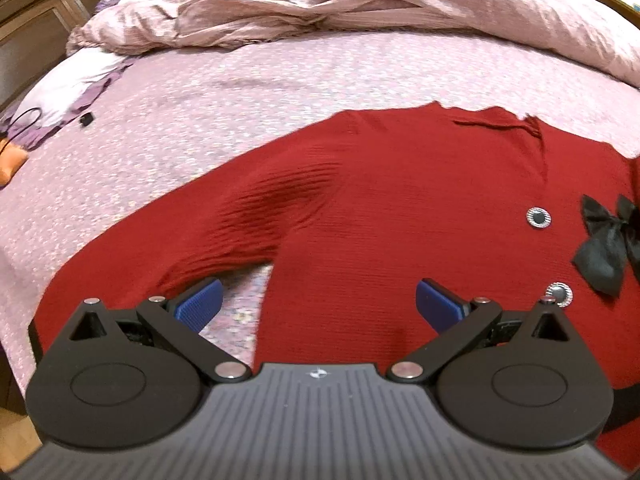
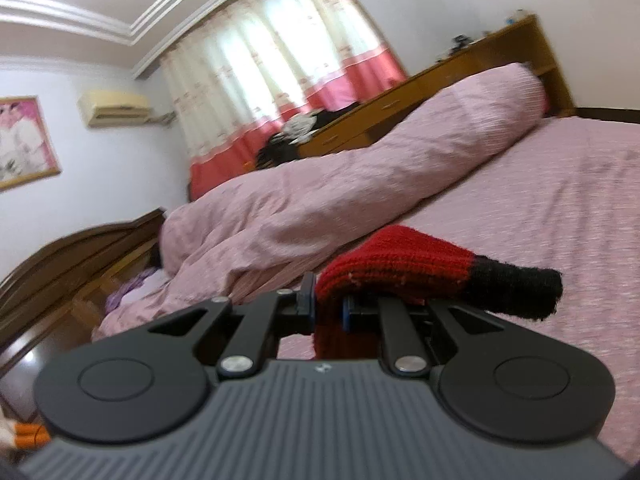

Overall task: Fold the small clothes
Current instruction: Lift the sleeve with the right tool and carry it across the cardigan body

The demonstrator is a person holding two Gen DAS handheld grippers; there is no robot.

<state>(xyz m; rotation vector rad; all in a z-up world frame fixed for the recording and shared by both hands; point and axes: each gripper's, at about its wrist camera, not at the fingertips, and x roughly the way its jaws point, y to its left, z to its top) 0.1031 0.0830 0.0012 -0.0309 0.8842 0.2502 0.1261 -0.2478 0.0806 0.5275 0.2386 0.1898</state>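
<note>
I see the red sweater [image 1: 400, 208] lying flat on the pink bedsheet [image 1: 200, 120], its sleeve [image 1: 256, 224] folded across the body. My right gripper [image 2: 328, 308] is clamped on the sweater's black-tipped cuff [image 2: 432, 268], lifted above the bed. My left gripper [image 1: 318, 304] hangs over the sweater, its blue pads [image 1: 200, 300] wide apart and empty. A rumpled quilt [image 1: 360, 4] lies beyond.

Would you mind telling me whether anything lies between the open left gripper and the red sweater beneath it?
Nothing visible does: the left gripper hangs open directly over the red sweater, with only bare pink bedsheet around it.
</note>
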